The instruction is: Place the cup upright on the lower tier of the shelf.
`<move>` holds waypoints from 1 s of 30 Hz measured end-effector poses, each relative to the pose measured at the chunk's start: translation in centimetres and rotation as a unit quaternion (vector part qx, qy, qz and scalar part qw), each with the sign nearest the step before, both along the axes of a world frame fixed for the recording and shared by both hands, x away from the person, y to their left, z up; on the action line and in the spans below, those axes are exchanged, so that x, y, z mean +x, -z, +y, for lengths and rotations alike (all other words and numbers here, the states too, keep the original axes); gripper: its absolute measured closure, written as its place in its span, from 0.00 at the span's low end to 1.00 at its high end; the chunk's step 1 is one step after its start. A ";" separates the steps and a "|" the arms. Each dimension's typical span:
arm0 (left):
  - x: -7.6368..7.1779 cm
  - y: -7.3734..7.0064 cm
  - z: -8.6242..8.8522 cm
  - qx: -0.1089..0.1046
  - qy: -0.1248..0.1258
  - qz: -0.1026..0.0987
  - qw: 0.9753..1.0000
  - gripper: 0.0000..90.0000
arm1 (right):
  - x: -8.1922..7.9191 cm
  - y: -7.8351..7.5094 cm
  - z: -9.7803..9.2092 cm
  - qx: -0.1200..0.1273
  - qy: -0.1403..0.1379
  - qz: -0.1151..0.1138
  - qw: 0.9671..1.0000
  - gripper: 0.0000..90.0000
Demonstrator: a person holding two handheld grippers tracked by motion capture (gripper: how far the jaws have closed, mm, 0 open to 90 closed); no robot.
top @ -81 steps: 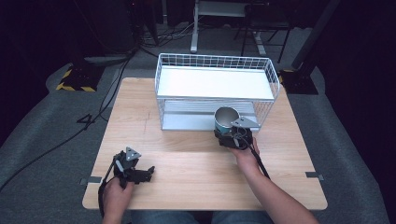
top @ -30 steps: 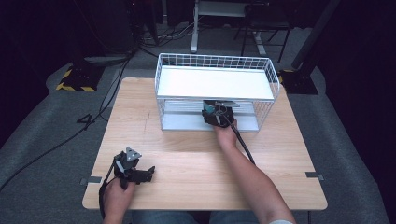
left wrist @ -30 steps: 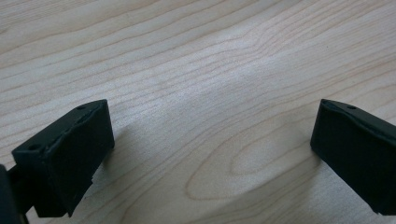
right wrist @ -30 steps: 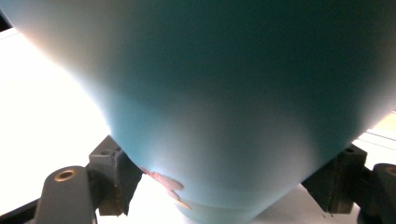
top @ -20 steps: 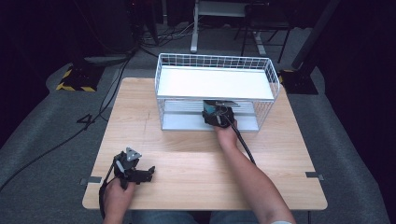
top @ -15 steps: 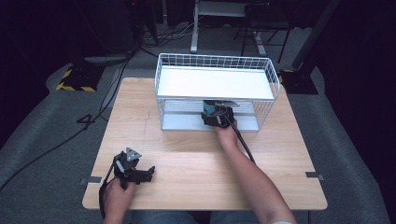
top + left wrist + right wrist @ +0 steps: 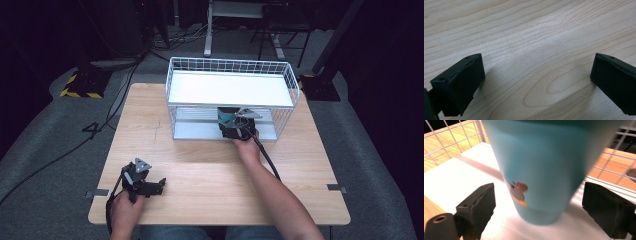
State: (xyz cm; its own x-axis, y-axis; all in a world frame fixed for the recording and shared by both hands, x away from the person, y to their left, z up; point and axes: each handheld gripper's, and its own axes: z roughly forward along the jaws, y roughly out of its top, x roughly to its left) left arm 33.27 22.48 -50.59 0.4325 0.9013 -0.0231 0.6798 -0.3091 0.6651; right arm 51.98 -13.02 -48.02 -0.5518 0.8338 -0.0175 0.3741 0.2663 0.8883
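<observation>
A teal cup [image 7: 541,167] with a small red and orange picture stands upright on the white lower shelf [image 7: 454,172] of a wire rack [image 7: 230,65]. My right gripper [image 7: 541,212] is open, one jaw on each side of the cup, neither touching it. In the high view the cup [image 7: 225,118] sits just inside the rack's front, with the right gripper [image 7: 229,121] reaching in from the table side. Near the table's front left, my left gripper [image 7: 159,186] is open over bare wood [image 7: 536,82] with nothing between its jaws.
The white wire rack has a flat top shelf [image 7: 230,89] with a raised wire rim and stands at the back middle of the wooden table [image 7: 200,165]. Wire sides enclose the lower shelf. Dark floor and cables surround the table.
The right gripper carried the cup from the table in front of the rack into the lower shelf, then held almost still. The left gripper has not moved.
</observation>
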 end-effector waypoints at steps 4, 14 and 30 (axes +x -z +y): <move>0.0 0.0 0.0 0.000 0.000 0.000 1.000 0.00 | -1.2 -0.6 -0.9 0.007 -0.004 0.009 1.000 0.14; 0.1 0.0 0.0 0.001 0.006 0.000 1.000 0.00 | -5.2 -2.3 -3.3 -0.005 -0.046 0.021 0.999 0.15; -0.2 0.0 0.0 0.000 0.009 0.000 1.000 0.00 | -10.7 -4.7 -8.0 0.008 -0.091 0.017 0.996 0.17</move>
State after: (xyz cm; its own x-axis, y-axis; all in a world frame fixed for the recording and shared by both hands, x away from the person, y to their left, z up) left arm 33.08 22.49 -50.59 0.4482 0.8936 -0.0242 0.6747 -0.3203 0.6650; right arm 41.24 -21.05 -43.33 -0.6933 0.7205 0.0154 0.3507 0.3187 0.8806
